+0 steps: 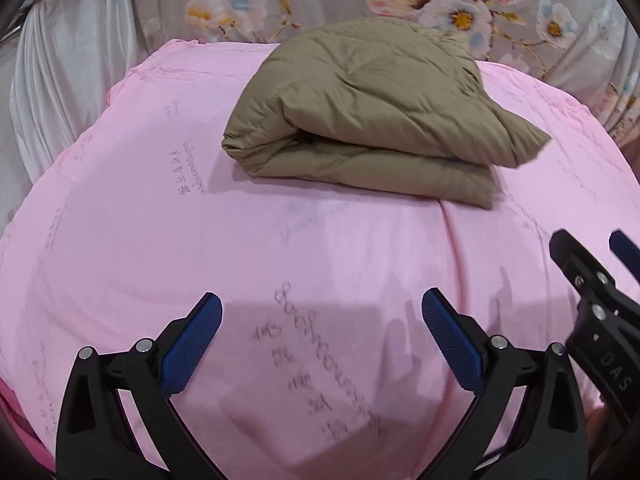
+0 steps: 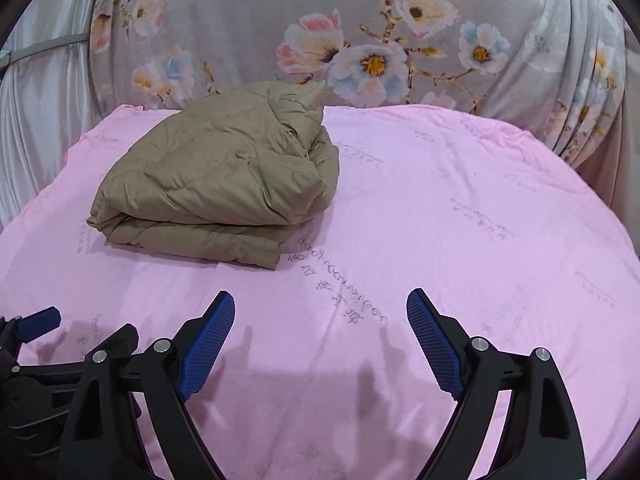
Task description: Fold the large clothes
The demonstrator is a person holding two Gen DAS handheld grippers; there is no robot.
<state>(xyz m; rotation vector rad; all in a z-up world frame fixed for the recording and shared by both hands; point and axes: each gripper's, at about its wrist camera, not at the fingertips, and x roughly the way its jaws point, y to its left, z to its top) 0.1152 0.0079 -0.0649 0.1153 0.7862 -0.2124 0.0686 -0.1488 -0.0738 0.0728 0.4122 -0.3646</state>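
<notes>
Pink sheet [image 2: 440,208] below floral cloth [image 2: 248,32], pale drape [image 1: 76,80].

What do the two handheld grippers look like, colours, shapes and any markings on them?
Both look alike. The left gripper and the right gripper have black plastic frames with curved, triangular cut-out arms, silver round bolts at the joints, and two flat blue finger pads with a fine knurled grid texture. The right gripper's body, seen from the left wrist view, carries white letters reading DAS. No cables or sleeves show.
</notes>
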